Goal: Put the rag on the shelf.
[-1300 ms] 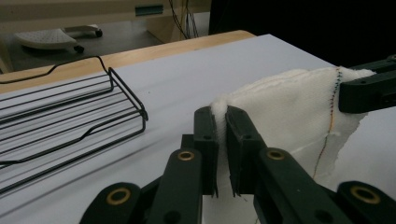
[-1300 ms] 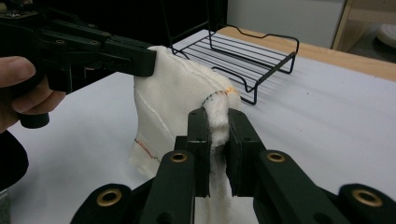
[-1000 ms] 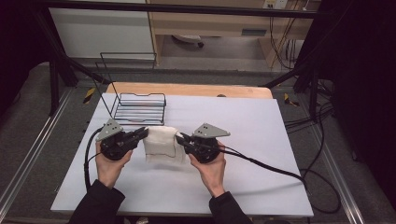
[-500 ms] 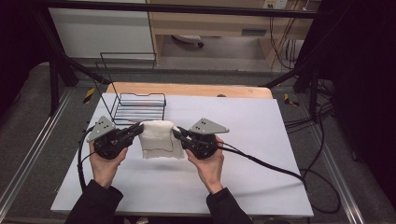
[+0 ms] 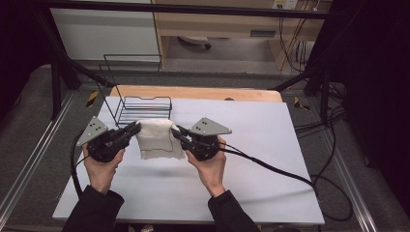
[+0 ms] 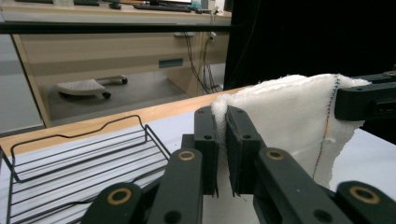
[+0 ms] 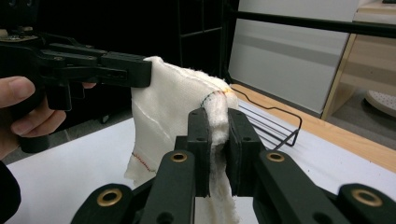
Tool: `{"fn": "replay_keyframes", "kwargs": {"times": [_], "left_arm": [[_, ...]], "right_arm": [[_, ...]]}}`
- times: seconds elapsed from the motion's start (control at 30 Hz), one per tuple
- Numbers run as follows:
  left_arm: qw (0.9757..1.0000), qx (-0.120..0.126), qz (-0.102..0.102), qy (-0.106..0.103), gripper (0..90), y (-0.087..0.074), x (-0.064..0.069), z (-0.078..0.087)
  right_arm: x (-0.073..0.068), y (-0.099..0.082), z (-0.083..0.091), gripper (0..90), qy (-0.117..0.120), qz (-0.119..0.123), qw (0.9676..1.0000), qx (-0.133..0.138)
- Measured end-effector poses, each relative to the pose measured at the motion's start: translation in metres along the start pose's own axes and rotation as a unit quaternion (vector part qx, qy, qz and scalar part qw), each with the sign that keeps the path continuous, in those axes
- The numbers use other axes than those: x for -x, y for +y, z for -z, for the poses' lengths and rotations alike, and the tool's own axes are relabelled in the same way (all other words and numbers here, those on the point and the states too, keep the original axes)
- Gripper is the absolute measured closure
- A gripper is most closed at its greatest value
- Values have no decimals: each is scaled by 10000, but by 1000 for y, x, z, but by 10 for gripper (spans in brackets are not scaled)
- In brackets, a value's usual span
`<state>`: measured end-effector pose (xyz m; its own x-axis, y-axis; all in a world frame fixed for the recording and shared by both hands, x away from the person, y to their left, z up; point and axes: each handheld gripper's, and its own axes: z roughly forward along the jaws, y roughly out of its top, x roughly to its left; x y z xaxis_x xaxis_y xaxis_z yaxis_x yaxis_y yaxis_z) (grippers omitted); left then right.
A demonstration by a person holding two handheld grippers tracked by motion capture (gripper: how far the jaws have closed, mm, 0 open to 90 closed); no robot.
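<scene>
White cloth (image 5: 153, 139) hangs lifted above the white table (image 5: 241, 193), stretched between the two tools. The left gripper (image 5: 131, 130) pinches its left top corner, and the right gripper (image 5: 177, 132) clamps its right top corner. Just beyond stands a black wire rack (image 5: 140, 104).
</scene>
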<state>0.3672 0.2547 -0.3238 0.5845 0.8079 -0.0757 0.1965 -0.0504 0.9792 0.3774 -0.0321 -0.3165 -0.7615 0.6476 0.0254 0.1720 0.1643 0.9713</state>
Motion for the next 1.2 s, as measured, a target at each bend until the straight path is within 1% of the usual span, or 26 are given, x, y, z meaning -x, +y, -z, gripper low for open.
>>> {"fn": "replay_keyframes", "kwargs": {"times": [0.27,0.3,0.5,0.73,0.77,0.8,0.87,0.97,1.07,1.2], "left_arm": [[9999,135,56,56,834,7,-7,7],[9998,154,69,46,834,8,-8,7],[9998,205,29,64,834,15,-11,9],[9992,391,27,49,835,26,-17,13],[9991,428,-4,75,835,28,-18,13],[9990,442,8,53,835,30,-18,13],[9988,485,-59,102,835,34,-20,14],[9985,530,-57,91,835,40,-23,14],[9980,599,-156,152,835,46,-26,16],[9976,649,-137,179,836,54,-29,17]], "right_arm": [[-5,11,-7,815,9,101,9998,166],[-6,13,-8,815,16,88,9997,234],[-5,17,-11,815,22,65,9993,368],[-4,28,-16,816,38,59,9984,567],[-4,30,-16,816,40,66,9982,596],[-4,32,-17,817,29,81,9981,614],[-4,37,-18,817,7,123,9978,654],[-5,46,-21,817,-30,171,9970,757],[-5,50,-22,817,-39,192,9966,797],[-6,59,-27,818,-45,245,9958,882]]}}
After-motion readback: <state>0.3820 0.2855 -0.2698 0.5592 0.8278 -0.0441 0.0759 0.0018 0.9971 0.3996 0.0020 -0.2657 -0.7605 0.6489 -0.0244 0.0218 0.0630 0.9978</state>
